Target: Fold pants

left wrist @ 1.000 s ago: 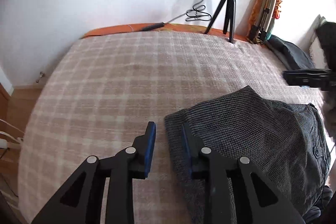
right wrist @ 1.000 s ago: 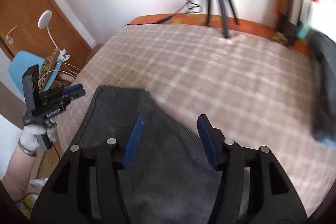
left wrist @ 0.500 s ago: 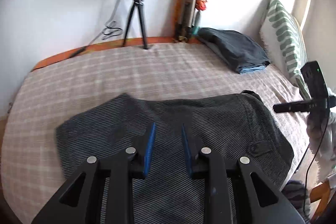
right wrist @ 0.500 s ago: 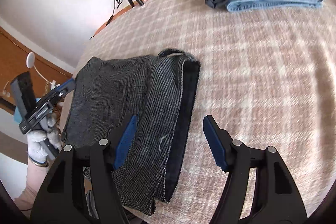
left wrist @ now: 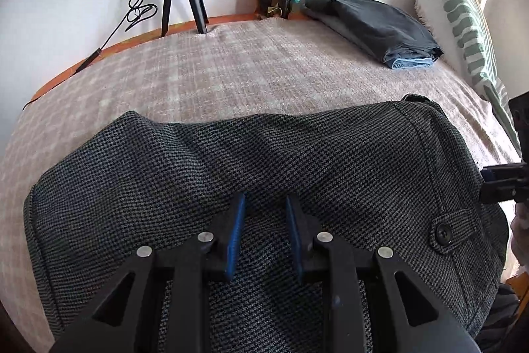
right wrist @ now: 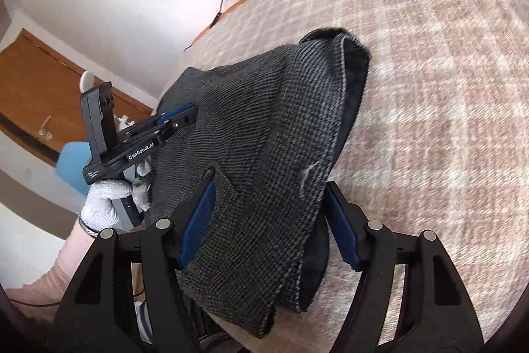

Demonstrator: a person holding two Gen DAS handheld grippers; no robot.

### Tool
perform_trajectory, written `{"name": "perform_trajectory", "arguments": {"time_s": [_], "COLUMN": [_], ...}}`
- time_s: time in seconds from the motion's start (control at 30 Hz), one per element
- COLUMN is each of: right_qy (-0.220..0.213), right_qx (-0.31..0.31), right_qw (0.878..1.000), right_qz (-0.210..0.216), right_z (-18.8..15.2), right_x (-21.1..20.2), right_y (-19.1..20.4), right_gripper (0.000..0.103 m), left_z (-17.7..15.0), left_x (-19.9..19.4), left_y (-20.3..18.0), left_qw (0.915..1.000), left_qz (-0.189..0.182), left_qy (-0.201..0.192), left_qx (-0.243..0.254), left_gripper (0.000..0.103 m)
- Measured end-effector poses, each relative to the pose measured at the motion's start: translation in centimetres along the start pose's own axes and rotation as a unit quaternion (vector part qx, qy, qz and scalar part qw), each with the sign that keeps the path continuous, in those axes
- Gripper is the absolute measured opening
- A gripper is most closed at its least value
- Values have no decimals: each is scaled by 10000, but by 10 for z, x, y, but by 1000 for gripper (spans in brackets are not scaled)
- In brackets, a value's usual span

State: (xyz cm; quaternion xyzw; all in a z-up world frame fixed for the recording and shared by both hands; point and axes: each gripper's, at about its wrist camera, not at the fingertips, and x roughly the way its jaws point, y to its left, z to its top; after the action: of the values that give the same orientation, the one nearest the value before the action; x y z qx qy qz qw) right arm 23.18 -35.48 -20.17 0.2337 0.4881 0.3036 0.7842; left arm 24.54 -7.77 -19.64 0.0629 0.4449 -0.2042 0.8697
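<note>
A: On the bed, right under both your tools, the pants lie folded into a wide dark band. From the left tongs the long axis runs across you, side to side, with the button tab and waistband off to your right.

B: And from my right hand?

A: From the right tongs you look along that same axis. The pants stretch away from you towards the left tongs, which sit at the far end of the cloth. The near end hangs off the bed edge, between your 2 right fingers.

B: What are the tongs doing?

A: Left: parted by a narrow gap, hovering at the cloth, nothing clamped that I can see. Right: spread wide, straddling the near end, the blue pads not pressing it.

B: Which hand goes first?

A: My guess is the right. It already brackets an end, so closing there and carrying it towards the left would halve the band.

B: How does the cloth look?

A: Dark grey houndstooth weave, thick, in at least 2 layers; a plain black lining shows along the right-hand edge in the right view. A soft ridge bulges near the middle. A second folded stack lies near the pillow, well apart.
</note>
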Motion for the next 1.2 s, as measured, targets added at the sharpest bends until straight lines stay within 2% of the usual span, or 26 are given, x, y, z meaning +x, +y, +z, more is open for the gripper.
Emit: {"name": "perform_trajectory", "arguments": {"time_s": [0.07, 0.13, 0.2, 0.3, 0.4, 0.53, 0.63, 0.7, 0.87, 0.93, 1.03, 1.2], "right_qy": [13, 91, 141, 48, -8, -76, -139, -173, -216, -213, -183, -48], "right_qx": [60, 82, 188, 402, 514, 446, 302, 195, -177, -345, -569, -1157], "right_qw": [9998, 9996, 9993, 9985, 9978, 9982, 9988, 9990, 9993, 9990, 9981, 9933], "right_qz": [184, 245, 301, 362, 413, 387, 359, 362, 261, 210, 145, -4], "right_z": [-4, -6, -8, -4, -2, 6, 12, 16, 28, 32, 40, 48], "right_x": [2, 8, 12, 11, 1, -6, -14, -17, -16, -12, -3, 20], "right_y": [-2, -3, -3, -2, 1, 19, 39, 55, 96, 111, 137, 192], "right_gripper": [65, 42, 30, 18, 17, 17, 16, 16, 16, 16, 16, 16], "left_z": [1, -2, -8, -22, -36, -48, -50, -49, -67, -78, -93, -97], "left_x": [-9, -26, -38, -52, -50, -37, -36, -41, -74, -82, -72, -86], "left_y": [-1, -2, -4, -13, -20, -23, -26, -25, -23, -19, -11, 0], "left_qw": [10000, 9997, 9995, 9995, 9993, 9995, 9995, 9998, 9994, 9992, 9993, 9976], "left_qz": [36, -105, -178, -244, -377, -250, -183, -172, -277, -295, -285, -399], "left_qy": [-43, -166, -230, -219, -39, 144, 7, 34, -207, -232, -23, -244], "left_qx": [-55, -133, -117, -4, 39, 126, 246, 123, -38, -119, -233, -507], "left_gripper": [22, 22, 22, 22, 22, 22, 23, 22, 22, 22, 22, 22]}}
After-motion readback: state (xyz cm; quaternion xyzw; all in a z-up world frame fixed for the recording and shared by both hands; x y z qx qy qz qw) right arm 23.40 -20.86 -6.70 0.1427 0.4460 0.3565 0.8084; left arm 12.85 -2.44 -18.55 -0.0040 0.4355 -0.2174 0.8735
